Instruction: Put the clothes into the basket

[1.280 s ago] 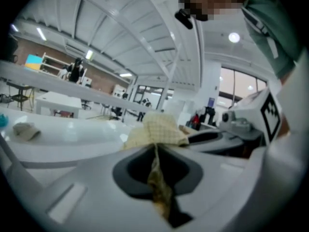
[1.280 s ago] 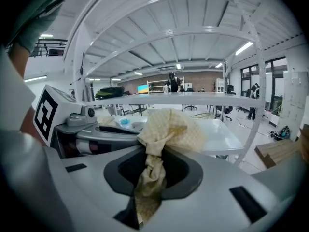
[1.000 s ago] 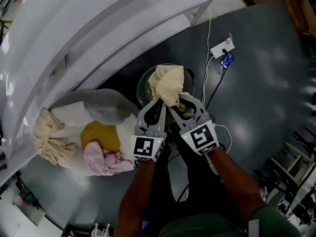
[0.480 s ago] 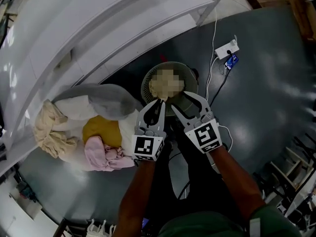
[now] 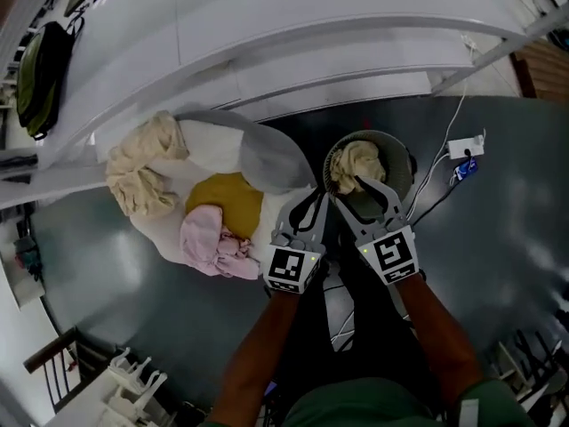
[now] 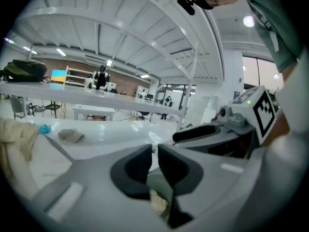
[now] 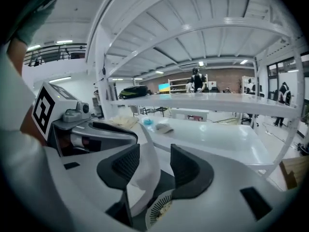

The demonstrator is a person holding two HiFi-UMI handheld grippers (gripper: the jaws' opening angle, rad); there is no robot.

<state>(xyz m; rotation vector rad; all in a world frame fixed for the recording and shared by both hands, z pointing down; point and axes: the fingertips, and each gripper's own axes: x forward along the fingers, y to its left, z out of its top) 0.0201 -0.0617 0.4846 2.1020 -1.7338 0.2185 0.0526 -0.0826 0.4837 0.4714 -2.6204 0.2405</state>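
Two forearms reach forward over the dark floor (image 5: 116, 274), each hand holding a gripper. The left gripper (image 5: 313, 196) hangs just left of the basket (image 5: 394, 147); its jaws are drawn together with nothing between them. The right gripper (image 5: 356, 189) hangs over the basket's near rim. Its jaws have just been opening and stand apart, neither pad pressing on anything; a white strip of uncertain identity shows in the gap. A cream cloth (image 5: 356, 163) lies inside the basket. Left of the basket is a pile: pink cloth (image 5: 209, 243), mustard cloth (image 5: 222, 203), grey cloth (image 5: 267, 154), beige cloth (image 5: 142, 163). A power strip (image 5: 464, 147) lies right of the basket. The white worktop (image 5: 267, 25) stands beyond the basket.
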